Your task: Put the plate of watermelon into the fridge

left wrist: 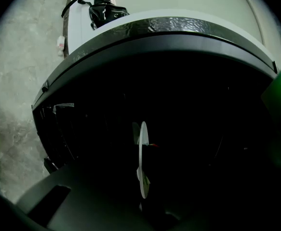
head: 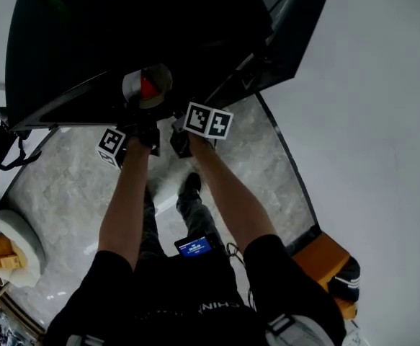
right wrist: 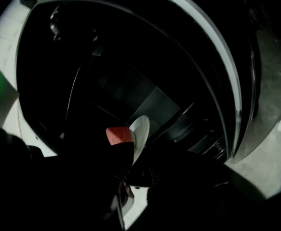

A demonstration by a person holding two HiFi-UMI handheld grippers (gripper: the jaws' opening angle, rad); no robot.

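Against the dark fridge [head: 123, 27], a white plate [head: 130, 85] carries red watermelon [head: 148, 88].

The head view looks steeply down; the plate [head: 146, 86] sits at 12 o'clock. Both gripper views look close into the dark fridge [head: 123, 34], sharing that plate.

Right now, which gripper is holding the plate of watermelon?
The left gripper: the plate of watermelon sits edge-on between its jaws; the right gripper only views that plate from the side.
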